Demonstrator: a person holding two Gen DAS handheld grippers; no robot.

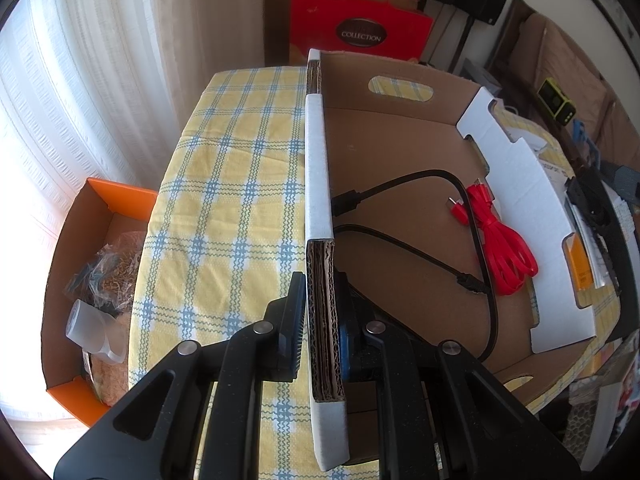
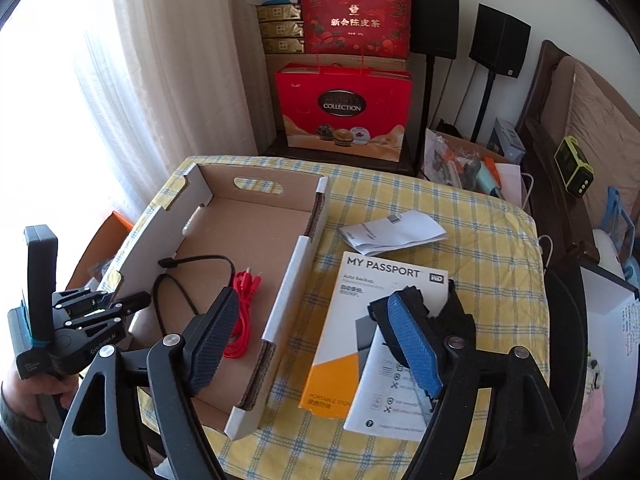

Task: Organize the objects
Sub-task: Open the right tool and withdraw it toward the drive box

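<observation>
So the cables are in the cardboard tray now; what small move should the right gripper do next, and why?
Probably lower the open right gripper onto the My Passport box just below it. The red cable and black cable already lie in the cardboard tray, which the left gripper clamps by its wall, while the box lies outside on the tablecloth.

Far, by wall: red gift box (image 2: 344, 114), red bag (image 2: 355, 20) above; two black speakers (image 2: 500, 40) right.

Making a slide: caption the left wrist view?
Left claw clamps the cardboard tray wall; black cable and red cable inside.
</observation>
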